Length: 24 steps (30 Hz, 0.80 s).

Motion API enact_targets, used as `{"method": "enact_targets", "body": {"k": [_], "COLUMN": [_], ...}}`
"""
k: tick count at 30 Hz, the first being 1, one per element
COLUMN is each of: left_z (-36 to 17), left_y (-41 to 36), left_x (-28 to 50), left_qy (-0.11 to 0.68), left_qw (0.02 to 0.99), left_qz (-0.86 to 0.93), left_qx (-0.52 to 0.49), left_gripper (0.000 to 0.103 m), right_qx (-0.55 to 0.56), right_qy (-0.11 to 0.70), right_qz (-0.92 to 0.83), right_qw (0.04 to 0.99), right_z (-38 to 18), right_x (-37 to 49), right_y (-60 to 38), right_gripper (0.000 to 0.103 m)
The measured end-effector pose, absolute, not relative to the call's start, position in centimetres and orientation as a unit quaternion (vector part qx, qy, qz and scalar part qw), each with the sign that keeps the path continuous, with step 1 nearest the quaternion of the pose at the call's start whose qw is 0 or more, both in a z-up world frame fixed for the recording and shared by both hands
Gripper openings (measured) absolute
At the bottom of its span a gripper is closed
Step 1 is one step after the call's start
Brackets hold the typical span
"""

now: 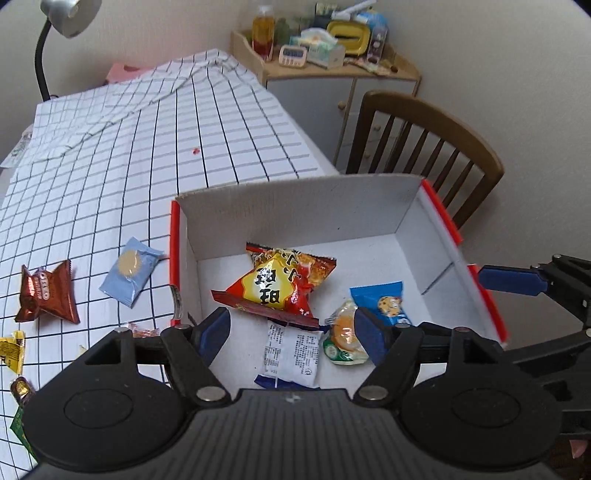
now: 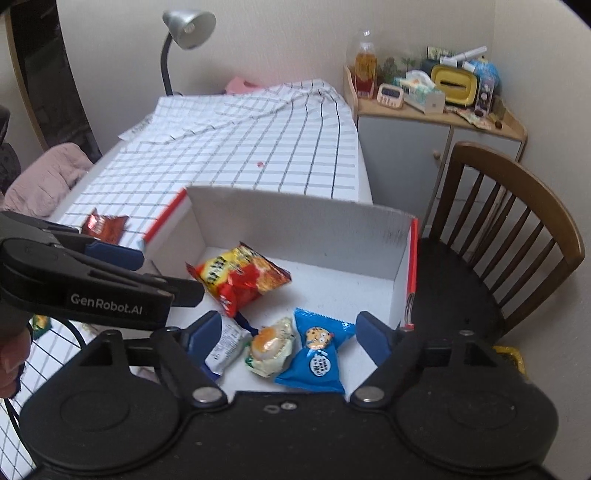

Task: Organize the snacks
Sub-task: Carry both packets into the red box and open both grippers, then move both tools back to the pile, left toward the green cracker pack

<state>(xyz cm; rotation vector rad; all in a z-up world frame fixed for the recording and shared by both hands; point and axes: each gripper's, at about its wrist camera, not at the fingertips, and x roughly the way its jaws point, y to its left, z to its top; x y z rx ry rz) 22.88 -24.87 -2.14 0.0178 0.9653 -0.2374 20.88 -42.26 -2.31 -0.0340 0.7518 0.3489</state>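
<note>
A white cardboard box (image 1: 295,210) (image 2: 295,225) with red edges sits at the table's near corner. Inside lie a red-yellow snack bag (image 1: 277,284) (image 2: 240,277), a white packet (image 1: 291,354) (image 2: 225,350), a clear-wrapped pastry (image 1: 343,332) (image 2: 269,347) and a blue cookie packet (image 1: 384,302) (image 2: 317,354). My left gripper (image 1: 295,332) hovers open and empty over the box's near side. My right gripper (image 2: 284,339) is open and empty above the pastry and cookie packet. On the cloth left of the box lie a light blue packet (image 1: 131,271) and a brown packet (image 1: 46,293) (image 2: 103,227).
A checked tablecloth (image 1: 166,155) covers the table. Small wrapped sweets (image 1: 13,350) lie at its near left edge. A wooden chair (image 1: 424,140) (image 2: 506,229) stands right of the box. A cluttered cabinet (image 2: 436,122) and a desk lamp (image 2: 184,33) stand behind.
</note>
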Motion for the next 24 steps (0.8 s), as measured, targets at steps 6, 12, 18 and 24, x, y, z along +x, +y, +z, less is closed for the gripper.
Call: {"method": "enact_targets", "body": {"k": [6,12,18,24], "left_z": [0.1,1.9,3.2,3.5], "left_y": [-23.3,-20.8,-17.6,-14.1], "left_x": [20.3,17.9,15.9,14.0], "left_qy": [0.433,0.411,0.395,0.385], "left_qw": [0.893,0.904,0.912,0.917], "left_qz": [-0.122,-0.117,-0.104,-0.092], "left_qx": [0.0,-0.014,-0.029,-0.042], "left_gripper": [0.074,0.074,0.078,0.082], "right_qx": [-0.009,-0.001,0.007,0.015], "right_qy": [0.342,0.323,0.306,0.3], "right_qz": [0.18,0.195,0.208,0.227], "right_qw": [0.922,0.926,0.929,0.926], "right_z": [-0.4,1.3,2.7,3.2], "right_x": [18.6,16.6,15.2,14.2], "right_y": [-41.6,-40.6,-38.6,-35.7], "right_gripper": [0.087,0.09,0.095,0.1]}}
